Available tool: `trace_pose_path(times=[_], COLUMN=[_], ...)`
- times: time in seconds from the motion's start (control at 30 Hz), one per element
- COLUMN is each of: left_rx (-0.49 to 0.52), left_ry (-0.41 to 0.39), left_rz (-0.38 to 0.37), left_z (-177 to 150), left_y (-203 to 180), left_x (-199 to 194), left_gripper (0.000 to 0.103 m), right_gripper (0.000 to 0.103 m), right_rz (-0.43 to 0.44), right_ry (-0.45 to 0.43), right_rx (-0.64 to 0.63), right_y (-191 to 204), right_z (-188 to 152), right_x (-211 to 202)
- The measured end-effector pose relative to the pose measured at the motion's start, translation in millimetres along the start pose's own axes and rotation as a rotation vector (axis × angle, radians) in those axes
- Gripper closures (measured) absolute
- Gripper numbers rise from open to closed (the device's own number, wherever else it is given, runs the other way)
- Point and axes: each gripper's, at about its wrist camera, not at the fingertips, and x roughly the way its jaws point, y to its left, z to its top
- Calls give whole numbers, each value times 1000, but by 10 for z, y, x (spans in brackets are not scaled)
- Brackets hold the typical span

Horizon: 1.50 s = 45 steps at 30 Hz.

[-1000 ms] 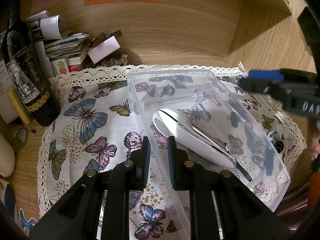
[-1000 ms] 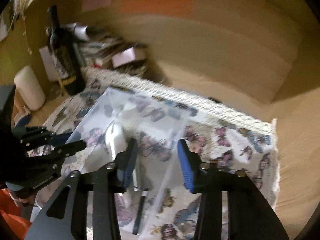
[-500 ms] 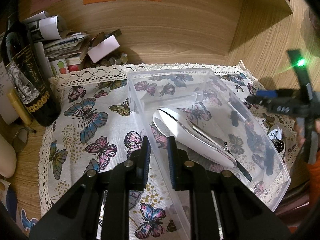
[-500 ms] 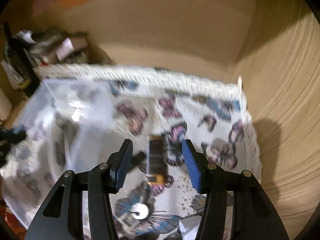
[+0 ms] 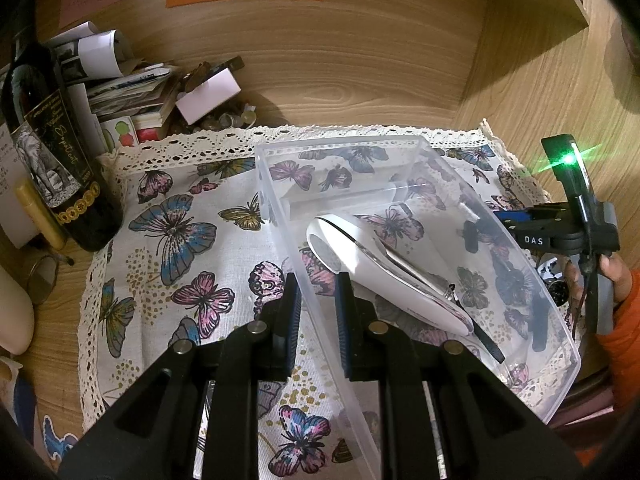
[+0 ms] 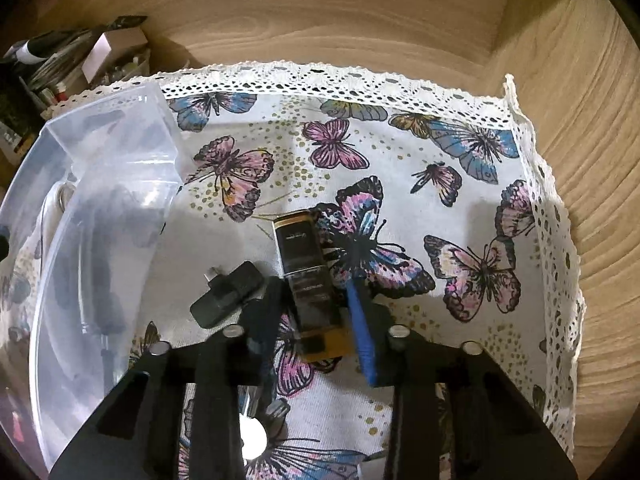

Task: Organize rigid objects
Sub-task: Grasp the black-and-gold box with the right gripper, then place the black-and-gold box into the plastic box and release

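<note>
A clear plastic bin (image 5: 520, 272) stands on the butterfly cloth and holds a white handheld device (image 5: 380, 276) and some dark items. My left gripper (image 5: 318, 304) is shut on the bin's near left wall. In the right wrist view my right gripper (image 6: 316, 304) is open, its fingers on either side of a black and gold rectangular case (image 6: 308, 276) that lies on the cloth. A small black adapter (image 6: 228, 294) lies just left of it, beside the bin (image 6: 100, 208). The right gripper's body (image 5: 560, 232) shows at the right of the left wrist view.
A dark wine bottle (image 5: 52, 160), stacked papers and a small white box (image 5: 208, 94) crowd the back left corner. Wooden walls close the back and right. A round shiny item (image 6: 252, 438) lies on the cloth (image 6: 440, 152) under my right gripper.
My right gripper has swung away from the bin to the right, then come down over the black and gold case. My left gripper has kept its hold on the bin wall.
</note>
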Motion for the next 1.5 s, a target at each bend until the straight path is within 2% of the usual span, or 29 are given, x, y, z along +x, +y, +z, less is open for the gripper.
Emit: trace_pose_path(times=[0.03,0.2,0.43,0.5,0.77,0.97,1.17,1.5], left_rx=[1,2,2,2,10,10,8,7], left_ry=[0,1,1,0,1,1,0,-3], left_rz=[2,3,5,6,8,7,-1,-13], left_z=[-3,-11,-20,-24,-23,-11,-4,-1], left_y=[1,-2,-1,0,-10,-16,-12,5], left_x=[0,1,-4,-8,-12,-3,-1,-1], left_gripper=[88,88,88,88,88,88,88,88], right_gripper=[81,81,81,81,81,81,81,81], right_rz=[-35,-43,-34,13,52,95,139,194], right_ry=[2,-30,-121,-144,-259,-309,-301,-182], right_rx=[0,13,-2,-19,-54,-96,-140,-219], right_y=[5,13,109,155,312,516,771,1130], right_z=[-2,-25,-21,-28,45,70,41,-11], right_x=[3,-24,-416,-555,-960,-1119,-1107,-830])
